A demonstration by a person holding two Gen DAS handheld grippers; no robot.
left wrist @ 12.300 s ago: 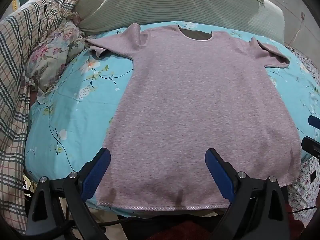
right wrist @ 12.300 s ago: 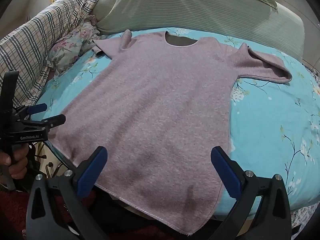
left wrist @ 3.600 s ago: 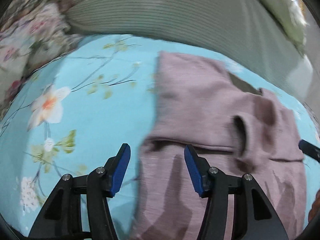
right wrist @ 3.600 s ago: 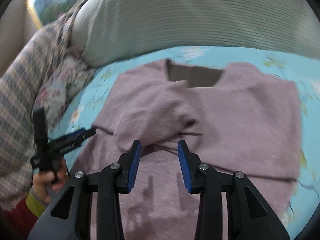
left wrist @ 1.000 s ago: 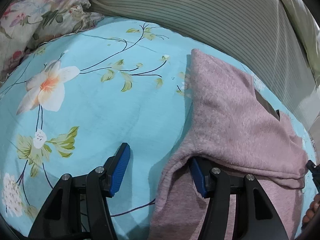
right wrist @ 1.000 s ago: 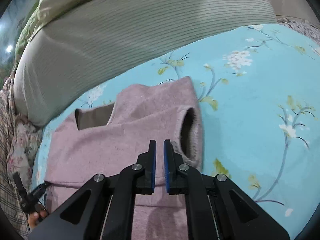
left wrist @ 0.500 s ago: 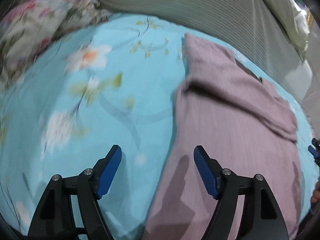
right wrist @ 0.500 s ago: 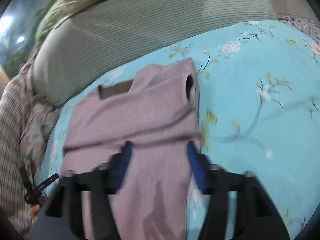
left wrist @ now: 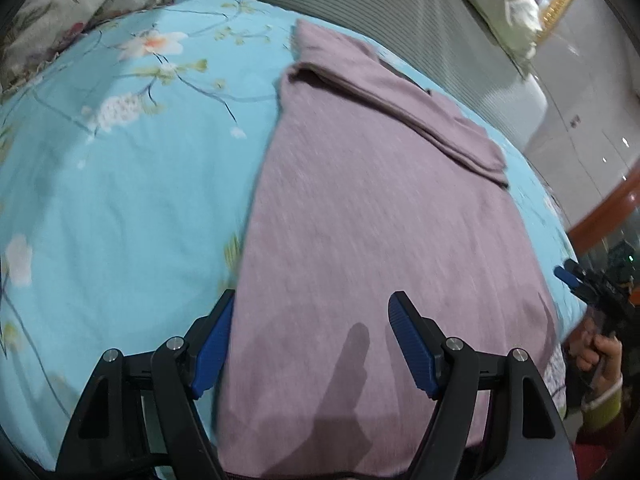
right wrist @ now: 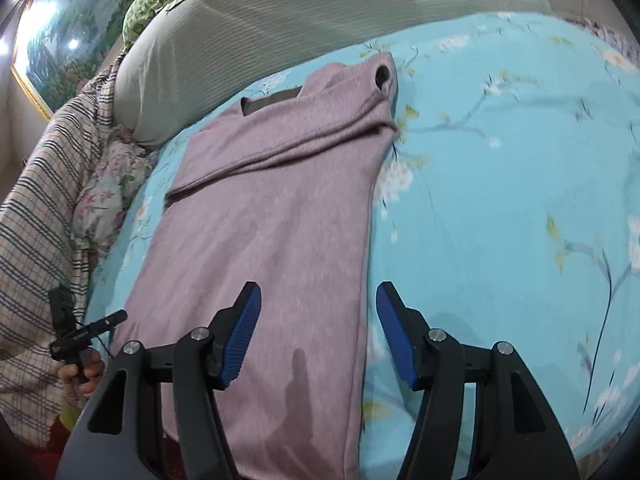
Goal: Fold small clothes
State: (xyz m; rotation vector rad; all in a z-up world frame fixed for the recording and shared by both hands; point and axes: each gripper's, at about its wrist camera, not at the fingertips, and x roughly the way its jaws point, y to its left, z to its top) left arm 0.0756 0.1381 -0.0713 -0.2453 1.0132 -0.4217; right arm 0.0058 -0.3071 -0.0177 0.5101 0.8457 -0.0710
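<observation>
A mauve knit T-shirt (left wrist: 380, 216) lies flat on the bed, both sleeves folded inward across its chest; it also shows in the right wrist view (right wrist: 272, 208). My left gripper (left wrist: 310, 344) is open and empty, low over the shirt's lower left edge. My right gripper (right wrist: 318, 336) is open and empty, over the shirt's lower right edge. The right gripper also shows at the right edge of the left wrist view (left wrist: 580, 280), and the left gripper at the left of the right wrist view (right wrist: 92, 328). The hem is hidden behind the gripper bodies.
The bed has a turquoise floral sheet (left wrist: 120, 184), also seen in the right wrist view (right wrist: 500, 184). A grey-green striped bolster (right wrist: 300, 12) lies behind the shirt. A floral pillow (right wrist: 108, 184) and a plaid blanket (right wrist: 36, 216) lie at the left.
Both grippers have let go of the folded sleeves, opened wide and pulled back from the shoulders toward the shirt's lower part.
</observation>
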